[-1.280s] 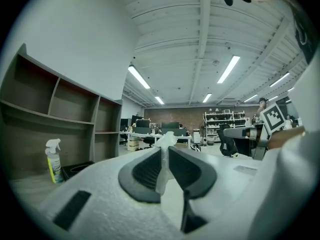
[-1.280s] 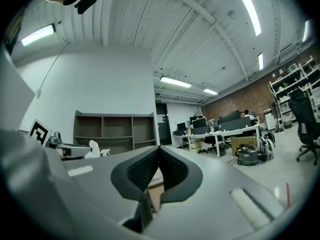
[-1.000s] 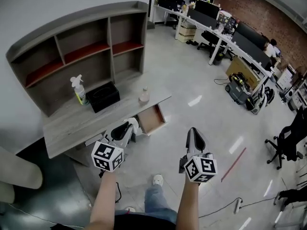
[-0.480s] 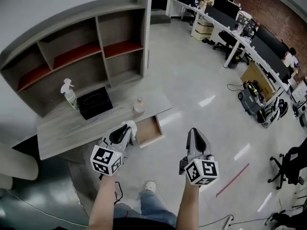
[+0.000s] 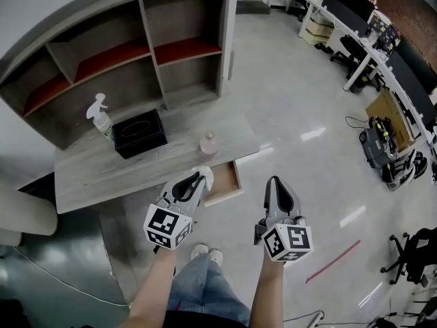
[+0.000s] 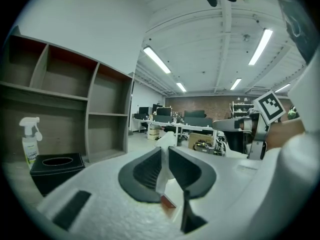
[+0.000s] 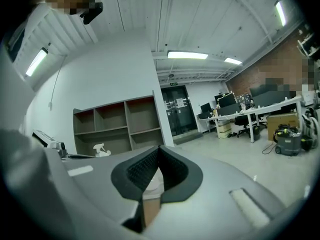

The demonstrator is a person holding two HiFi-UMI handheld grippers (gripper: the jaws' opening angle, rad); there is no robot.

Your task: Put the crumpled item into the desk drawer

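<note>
A white crumpled item is pinched in my left gripper, which is shut on it just left of the open wooden drawer at the grey desk's front right. In the left gripper view the item sticks up between the dark pads of that gripper. My right gripper hangs over the floor to the right of the drawer. Its jaws are shut with nothing between them, and its tips meet in the right gripper view.
On the desk stand a spray bottle, a black tissue box and a small bottle near the drawer. A grey shelf unit rises behind. Office desks and chairs stand far right across the shiny floor.
The desk and drawer have come closer in the head view. My left gripper with the white item now sits right beside the open drawer. The right gripper has kept its place.
</note>
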